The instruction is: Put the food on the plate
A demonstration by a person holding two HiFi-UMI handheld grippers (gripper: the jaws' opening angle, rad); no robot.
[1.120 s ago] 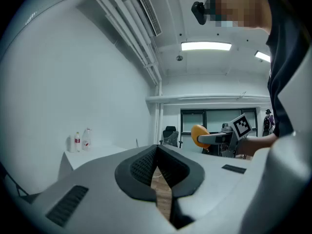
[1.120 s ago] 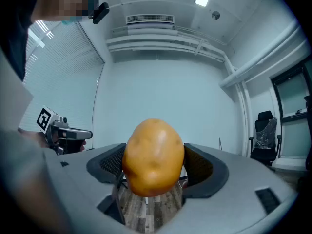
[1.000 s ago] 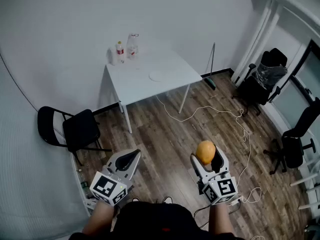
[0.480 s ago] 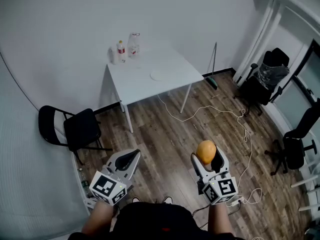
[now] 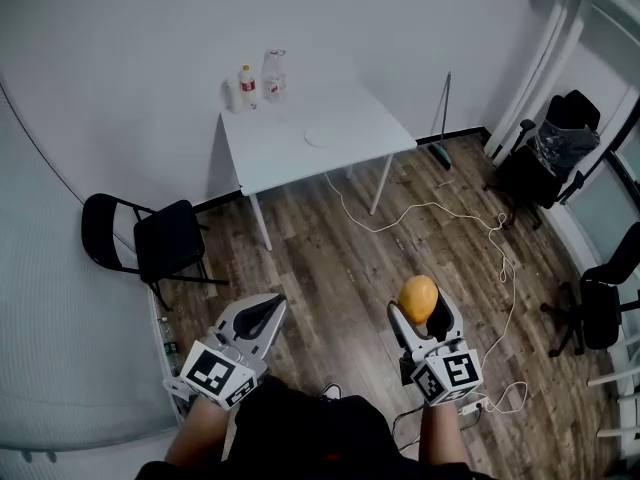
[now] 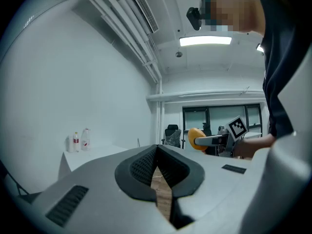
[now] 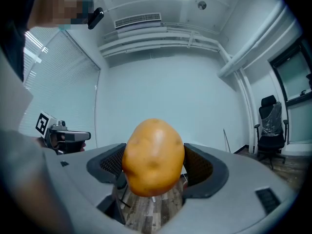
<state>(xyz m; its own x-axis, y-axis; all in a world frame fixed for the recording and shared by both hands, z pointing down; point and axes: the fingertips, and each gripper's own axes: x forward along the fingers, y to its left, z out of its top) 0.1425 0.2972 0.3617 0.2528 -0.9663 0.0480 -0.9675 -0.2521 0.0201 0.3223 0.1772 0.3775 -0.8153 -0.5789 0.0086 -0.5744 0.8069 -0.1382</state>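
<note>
An orange-yellow potato [image 5: 418,298] sits clamped in my right gripper [image 5: 422,306], held over the wooden floor at the lower right of the head view. In the right gripper view the potato [image 7: 153,157] fills the space between the two black pads. My left gripper [image 5: 262,313] is at the lower left, shut with nothing in it; its pads [image 6: 146,165] meet at the tips. A white plate [image 5: 322,136] lies on the white table [image 5: 300,158] far ahead by the wall. From the left gripper view the potato [image 6: 195,137] shows off to the right.
Two bottles [image 5: 259,82] stand at the table's back left corner. A black folding chair [image 5: 150,245] is left of the table. Office chairs [image 5: 555,148] stand at the right, and a white cable [image 5: 440,213] trails across the wooden floor [image 5: 330,258]. A broom [image 5: 442,118] leans on the wall.
The view has shifted slightly, so the table sits a little farther up and right in the frame. Both grippers keep their pose, the potato still held.
</note>
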